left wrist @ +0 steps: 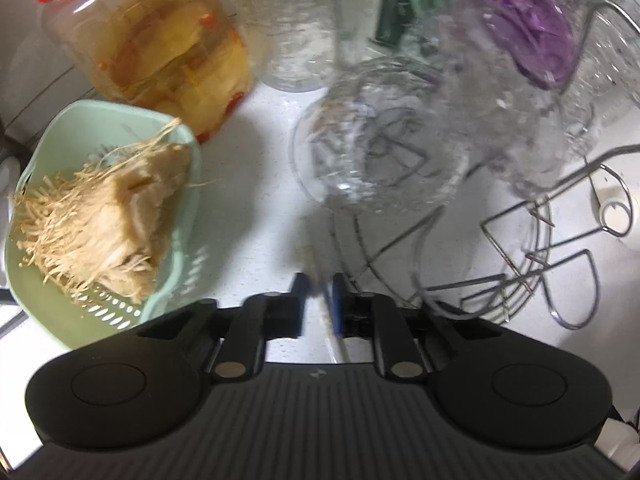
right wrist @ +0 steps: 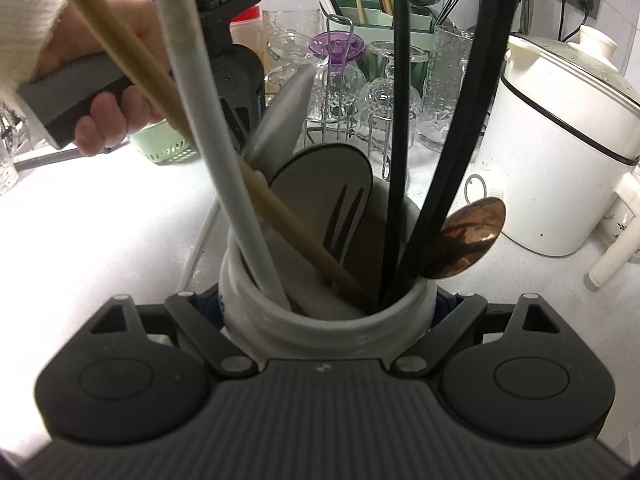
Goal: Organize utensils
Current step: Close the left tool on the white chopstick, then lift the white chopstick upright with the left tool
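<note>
My right gripper (right wrist: pixel 328 308) is shut on a white ceramic jar (right wrist: pixel 320 326), one pad on each side of it. The jar holds a slotted spatula (right wrist: pixel 328 188), a copper spoon (right wrist: pixel 468 240), black handles (right wrist: pixel 400 120), a wooden handle (right wrist: pixel 280 216) and a pale grey handle (right wrist: pixel 224 160). My left gripper (left wrist: pixel 318 286) points down at the counter, its blue pads shut on a thin pale handle (left wrist: pixel 330 320). Blur hides which utensil this is. In the right wrist view a hand (right wrist: pixel 120 116) carries the left gripper's black body (right wrist: pixel 236 68) behind the jar; its fingertips are hidden.
A red-lidded pickle jar (left wrist: pixel 160 52) and a green colander (left wrist: pixel 172 280) of enoki mushrooms sit at the left. Upturned glasses (left wrist: pixel 380 152) hang on a wire rack (left wrist: pixel 540 240) beside a purple lid (left wrist: pixel 532 32). A white cooker (right wrist: pixel 560 140) stands at the right, a green caddy (right wrist: pixel 380 20) behind.
</note>
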Motion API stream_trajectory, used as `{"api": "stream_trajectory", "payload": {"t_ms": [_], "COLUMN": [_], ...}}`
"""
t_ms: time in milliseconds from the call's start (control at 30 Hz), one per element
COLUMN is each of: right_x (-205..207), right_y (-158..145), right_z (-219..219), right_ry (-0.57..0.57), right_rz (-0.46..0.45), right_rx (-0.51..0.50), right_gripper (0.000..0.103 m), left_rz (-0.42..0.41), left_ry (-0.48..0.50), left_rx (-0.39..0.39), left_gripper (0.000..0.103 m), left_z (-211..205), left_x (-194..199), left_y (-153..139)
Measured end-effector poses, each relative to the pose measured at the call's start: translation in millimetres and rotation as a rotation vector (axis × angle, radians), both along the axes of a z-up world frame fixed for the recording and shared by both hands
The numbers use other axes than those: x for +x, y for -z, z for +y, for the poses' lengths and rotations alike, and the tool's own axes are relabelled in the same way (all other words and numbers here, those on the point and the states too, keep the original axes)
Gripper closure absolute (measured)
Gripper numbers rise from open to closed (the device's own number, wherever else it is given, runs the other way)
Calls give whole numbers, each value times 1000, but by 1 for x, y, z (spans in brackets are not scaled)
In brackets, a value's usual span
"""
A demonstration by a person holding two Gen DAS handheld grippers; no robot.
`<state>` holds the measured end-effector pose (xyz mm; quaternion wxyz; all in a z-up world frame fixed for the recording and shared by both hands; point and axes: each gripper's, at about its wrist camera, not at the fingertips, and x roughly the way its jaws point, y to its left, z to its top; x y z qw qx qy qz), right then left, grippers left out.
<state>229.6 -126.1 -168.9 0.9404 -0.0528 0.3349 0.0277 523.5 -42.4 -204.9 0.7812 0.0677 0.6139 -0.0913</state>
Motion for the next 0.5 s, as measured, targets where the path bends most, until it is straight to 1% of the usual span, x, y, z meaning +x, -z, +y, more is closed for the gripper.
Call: {"api": "stream_trajectory", "payload": {"t_ms": [33, 100, 167, 333, 500], "right_x": [1, 1, 2, 4, 5], "right_y": [0, 0, 0, 0, 4], "right_z": [0, 0, 0, 0, -2], "right_ry": [-2, -3, -5, -17, -32], "right_rz": [2, 3, 5, 6, -3], "right_rx": [-1, -1, -2, -11, -3], "right_gripper": [12, 12, 12, 11, 12], "left_rz": [-1, -15, -29, -36, -91], "left_ry": [-1, 18, 29, -1, -17], "left_rx": [4, 29, 28, -19, -61], "left_gripper": [95, 95, 95, 96, 96], "left_z": [-3, -8, -9, 3, 12], "left_x": [-5, -7, -10, -24, -54], "left_y": [-3, -4, -5, -8, -29]}}
